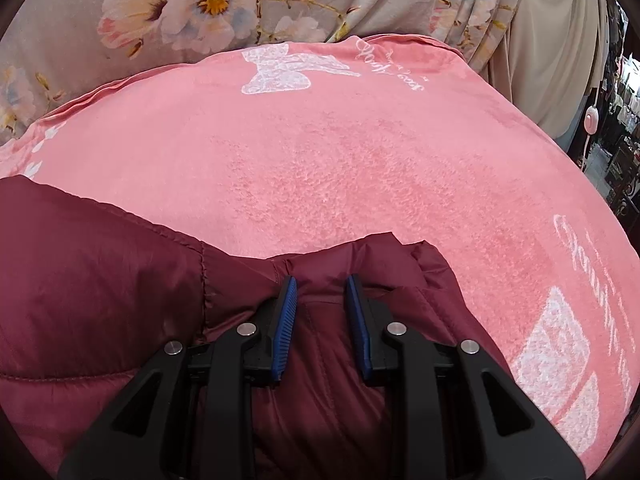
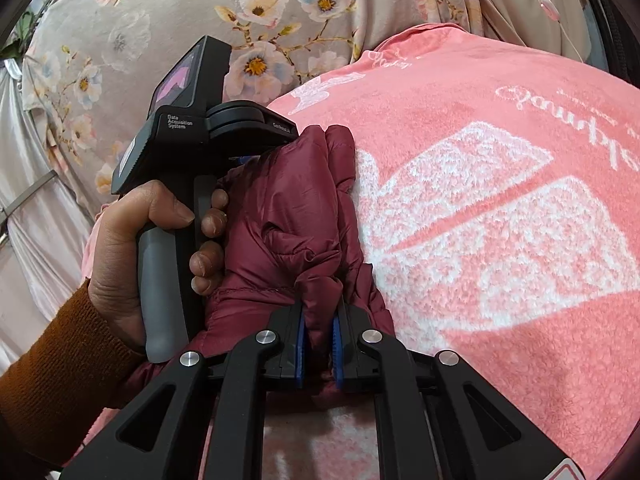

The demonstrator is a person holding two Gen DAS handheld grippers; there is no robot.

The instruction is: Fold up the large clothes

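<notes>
Both grippers, left gripper (image 1: 321,284) and right gripper (image 2: 320,312), pinch the maroon jacket (image 1: 120,280) hem at six o'clock; the pink blanket (image 1: 340,152) lies bare toward twelve.

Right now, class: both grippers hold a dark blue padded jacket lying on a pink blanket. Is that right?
Not quite. The jacket is maroon, not dark blue, as the right wrist view shows. The rest holds: the right gripper and left gripper grip it on the pink blanket.
</notes>
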